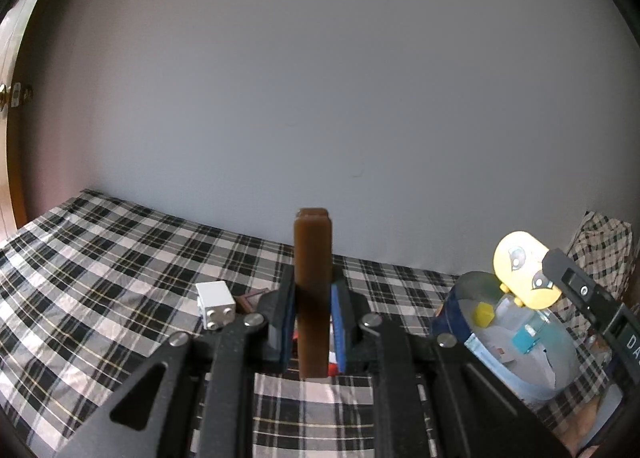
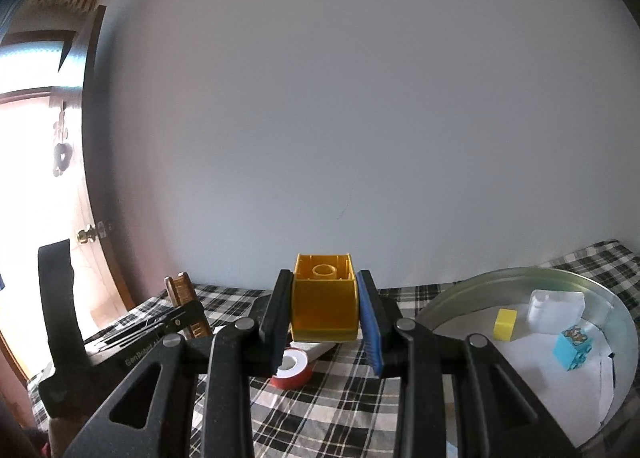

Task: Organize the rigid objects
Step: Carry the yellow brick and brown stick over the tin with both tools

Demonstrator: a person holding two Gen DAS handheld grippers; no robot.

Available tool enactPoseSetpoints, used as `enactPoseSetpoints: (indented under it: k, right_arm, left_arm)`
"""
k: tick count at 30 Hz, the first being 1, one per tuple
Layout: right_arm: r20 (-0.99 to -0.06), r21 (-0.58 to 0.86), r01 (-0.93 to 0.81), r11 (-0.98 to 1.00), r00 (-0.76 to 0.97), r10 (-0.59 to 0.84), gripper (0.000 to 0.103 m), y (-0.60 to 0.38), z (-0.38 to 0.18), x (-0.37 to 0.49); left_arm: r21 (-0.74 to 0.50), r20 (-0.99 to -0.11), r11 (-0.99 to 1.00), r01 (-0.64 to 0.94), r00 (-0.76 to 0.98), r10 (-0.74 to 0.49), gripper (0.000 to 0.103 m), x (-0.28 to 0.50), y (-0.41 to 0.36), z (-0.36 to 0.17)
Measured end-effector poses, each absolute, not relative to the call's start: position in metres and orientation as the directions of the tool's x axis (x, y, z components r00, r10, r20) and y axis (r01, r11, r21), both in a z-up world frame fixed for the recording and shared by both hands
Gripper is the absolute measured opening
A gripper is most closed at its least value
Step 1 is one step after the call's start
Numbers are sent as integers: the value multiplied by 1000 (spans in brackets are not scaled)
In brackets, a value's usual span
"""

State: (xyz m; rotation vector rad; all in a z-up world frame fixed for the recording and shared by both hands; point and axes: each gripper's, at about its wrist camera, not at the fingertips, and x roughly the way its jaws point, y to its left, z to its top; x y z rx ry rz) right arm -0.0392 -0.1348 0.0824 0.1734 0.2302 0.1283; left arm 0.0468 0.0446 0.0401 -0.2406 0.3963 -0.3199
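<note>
We worked over a plaid cloth [image 1: 100, 258] against a plain grey wall [image 1: 320, 78]. The left gripper [image 1: 313, 310] clamped an upright brown block [image 1: 313, 278]; the right gripper [image 2: 325, 312] clenched a yellow brick [image 2: 324, 306] — metal tin [image 2: 480, 290] at right, door [image 2: 40, 218] far left.

Left gripper [image 1: 313, 318] held level above the surface, jaws clamped on an upright brown block [image 1: 313, 278], right gripper [image 2: 325, 322] raised likewise, jaws pinching a yellow brick [image 2: 323, 304]
</note>
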Motion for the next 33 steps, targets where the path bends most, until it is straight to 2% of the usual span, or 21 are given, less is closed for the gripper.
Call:
enactPoseSetpoints:
  k: [18,25,33]
  right_arm:
    - [-155,189,-43,981,985,73,34,-158,95,-48]
    - [-131,41,22,999,991,-16,34,-165,88,-57]
    - [-145,122,69,990,988,-52,34,-203,88,-56]
  left_arm:
    - [-235,-312,916,325,867,-387,14,32,-13,54]
    - [-226,-308,913,340,864,-398,14,30,-30,57]
    - [-208,-310,900,382,847,-431,14,26,-65,58]
